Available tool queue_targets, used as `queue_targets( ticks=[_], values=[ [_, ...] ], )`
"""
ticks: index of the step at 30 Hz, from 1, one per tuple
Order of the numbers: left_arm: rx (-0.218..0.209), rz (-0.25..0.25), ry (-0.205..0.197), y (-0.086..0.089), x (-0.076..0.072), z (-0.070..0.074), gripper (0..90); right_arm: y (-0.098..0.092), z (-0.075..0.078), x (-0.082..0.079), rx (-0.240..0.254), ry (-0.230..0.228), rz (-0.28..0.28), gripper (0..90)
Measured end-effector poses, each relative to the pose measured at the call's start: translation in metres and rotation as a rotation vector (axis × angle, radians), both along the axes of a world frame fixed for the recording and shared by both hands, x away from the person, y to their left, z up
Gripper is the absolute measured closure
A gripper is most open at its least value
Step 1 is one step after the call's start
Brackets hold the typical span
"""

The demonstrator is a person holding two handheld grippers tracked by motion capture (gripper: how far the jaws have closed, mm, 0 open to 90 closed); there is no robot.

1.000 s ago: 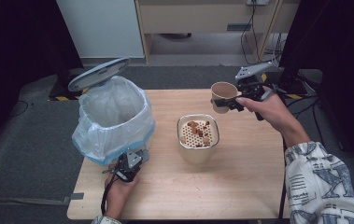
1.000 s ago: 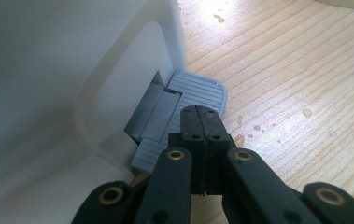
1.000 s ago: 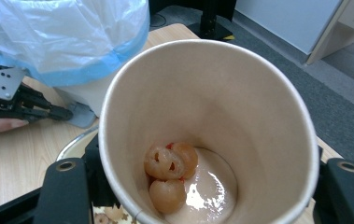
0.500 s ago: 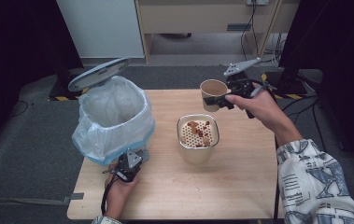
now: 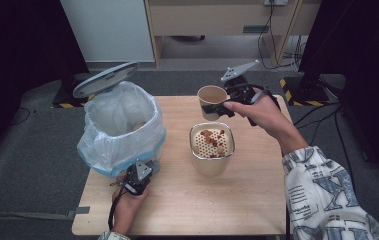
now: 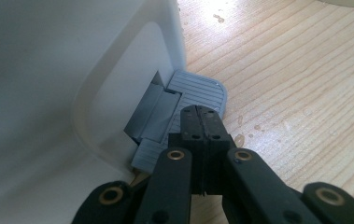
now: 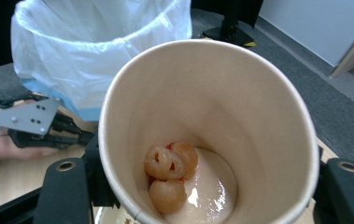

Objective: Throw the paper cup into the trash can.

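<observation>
- Wooden tabletop (image 5: 257, 200) carries a white pedal bin (image 5: 122, 130), lined with a clear plastic bag, its grey lid (image 5: 106, 79) raised.
- Just right of the bin stands a cream container (image 5: 212, 150) with a perforated strainer insert holding brown fruit pieces.
- Held above and behind that container, a paper cup (image 5: 212, 101) is clamped by the right gripper (image 5: 222, 107), jaws closed on its wall; three glossy brown fruits (image 7: 170, 175) lie in pale liquid inside.
- Left gripper (image 6: 201, 122), jaws pressed fully together and empty, rests on the bin's grey foot pedal (image 6: 198, 91).
</observation>
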State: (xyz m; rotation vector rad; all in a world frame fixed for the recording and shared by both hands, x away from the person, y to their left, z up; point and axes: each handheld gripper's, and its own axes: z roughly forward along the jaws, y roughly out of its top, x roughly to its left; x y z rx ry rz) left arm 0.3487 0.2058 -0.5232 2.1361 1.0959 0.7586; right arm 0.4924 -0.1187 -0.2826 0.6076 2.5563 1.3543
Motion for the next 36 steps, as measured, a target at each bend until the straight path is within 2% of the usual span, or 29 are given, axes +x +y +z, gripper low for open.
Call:
queue_targets(
  ticks=[14,31,36],
  values=[
    [0.003,-0.002,0.002,0.0,0.0,0.0,89.4,0.044,0.013,-0.004,0.016,0.005,0.035,32.6],
    [0.004,-0.003,0.001,0.0,0.0,0.0,89.4,0.092,0.036,-0.01,0.061,0.015,0.067,32.6],
    [0.004,-0.003,0.001,0.0,0.0,0.0,89.4,0.106,0.037,-0.011,0.065,0.019,0.072,32.4]
  ],
)
